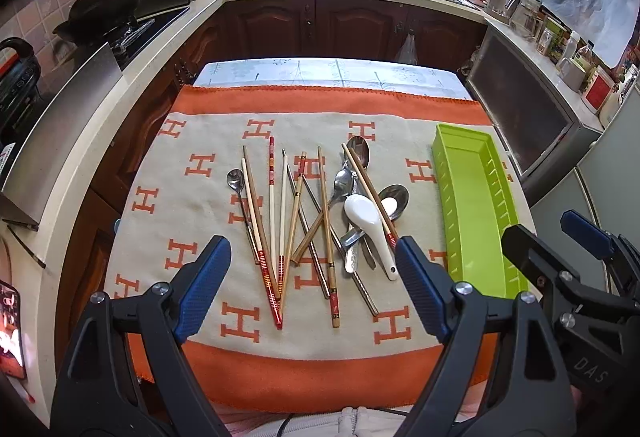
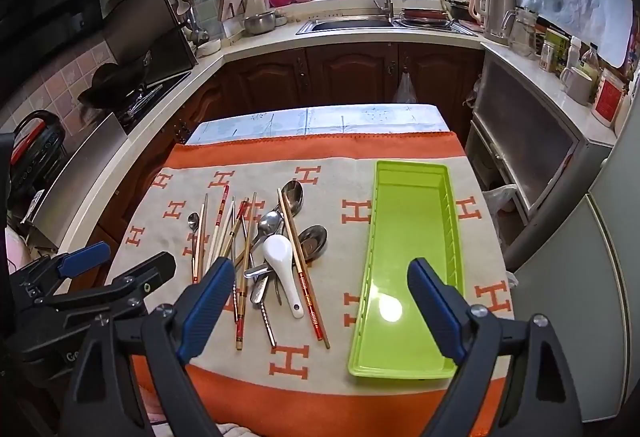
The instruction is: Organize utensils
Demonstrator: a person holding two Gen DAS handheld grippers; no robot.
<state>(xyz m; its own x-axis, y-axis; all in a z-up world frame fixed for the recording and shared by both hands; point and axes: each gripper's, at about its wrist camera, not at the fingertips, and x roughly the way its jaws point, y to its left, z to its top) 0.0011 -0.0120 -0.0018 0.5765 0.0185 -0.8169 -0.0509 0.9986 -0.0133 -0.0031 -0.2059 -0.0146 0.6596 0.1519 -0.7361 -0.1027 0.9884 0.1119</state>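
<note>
1. Since the green tray (image 2: pixel 404 269) is the biggest piece on the patterned cloth (image 1: pixel 192 141), I begin there: I judge it light, stiff plastic that may slide when nudged. It lies empty on the cloth's right side, its near end between the fingers of my right gripper (image 2: pixel 320 303), whose jaws are spread wide and hold nothing.
2. The chopsticks (image 1: pixel 276 229) lie fanned and crossed left of the tray. I reckon them light, rigid and prone to roll, so I would pinch one near its middle. They sit ahead of my left gripper (image 1: pixel 314 269), inside the gap of its spread, empty jaws.
3. The metal spoons (image 1: pixel 352 173) overlap in a heap between chopsticks and tray. Smooth steel probably slips, so the flat handle is the better hold.
4. The white ceramic spoon (image 1: pixel 370 227) rests on top of that heap, just beside my left gripper's right finger. I take it for brittle and glossy; I would grasp its handle gently, near the bowl.
</note>
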